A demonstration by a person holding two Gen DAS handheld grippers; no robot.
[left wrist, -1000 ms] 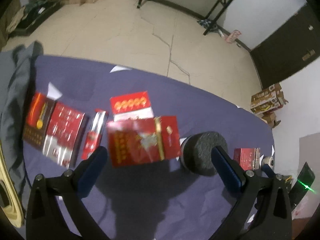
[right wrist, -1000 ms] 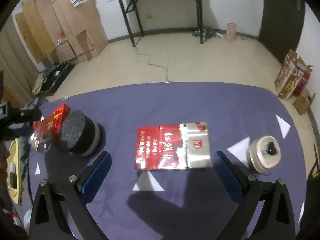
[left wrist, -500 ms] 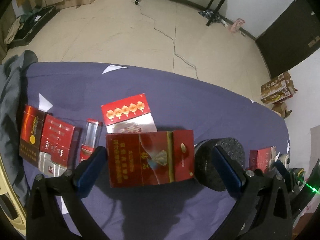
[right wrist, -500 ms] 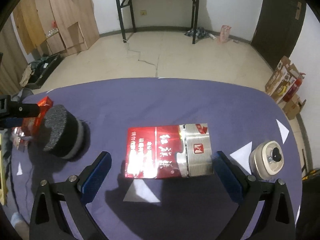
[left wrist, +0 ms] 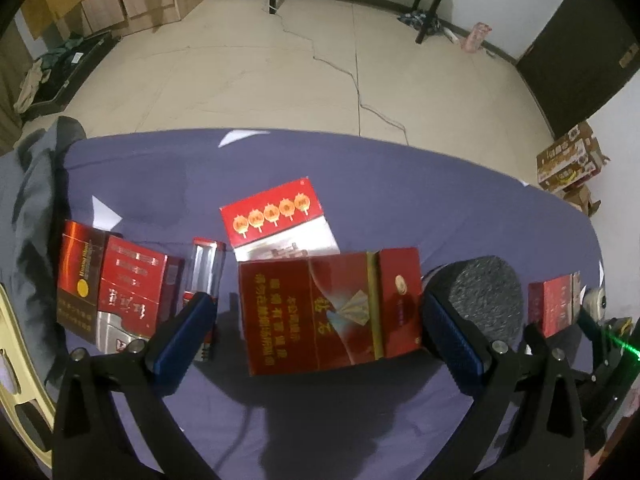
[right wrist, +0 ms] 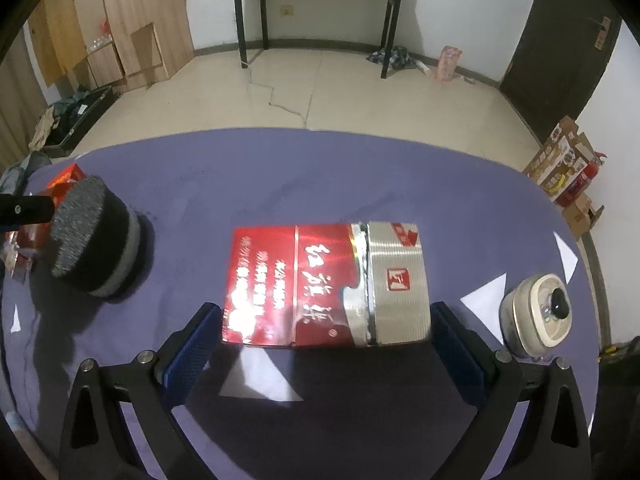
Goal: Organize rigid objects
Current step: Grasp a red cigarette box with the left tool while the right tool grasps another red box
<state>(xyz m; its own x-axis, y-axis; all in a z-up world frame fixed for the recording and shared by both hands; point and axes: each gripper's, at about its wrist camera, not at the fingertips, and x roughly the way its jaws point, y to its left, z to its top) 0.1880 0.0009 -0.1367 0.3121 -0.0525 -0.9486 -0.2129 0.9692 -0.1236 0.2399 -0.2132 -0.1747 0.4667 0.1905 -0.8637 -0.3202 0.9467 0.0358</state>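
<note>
My left gripper [left wrist: 316,326] is open, its fingers on either side of a dark red carton [left wrist: 330,310] lying on the purple cloth; a gap shows at the left finger. My right gripper [right wrist: 320,336] is open around a red and silver carton [right wrist: 326,284], with the pads close to its ends. A red and white carton with lanterns [left wrist: 278,220] lies just beyond the dark red one. Two red cartons [left wrist: 112,284] and a narrow silver and red box [left wrist: 206,270] lie at the left.
A black foam cylinder [left wrist: 486,294] [right wrist: 94,240] stands between the two grippers. A round cream container with a black knob [right wrist: 538,316] sits at the right. White paper triangles [right wrist: 260,380] lie on the cloth [right wrist: 304,176]. Grey fabric [left wrist: 24,200] bunches at the left edge.
Both grippers have moved closer to their cartons, which now sit between the fingers. The dark red carton is steadier and lower in the left view.
</note>
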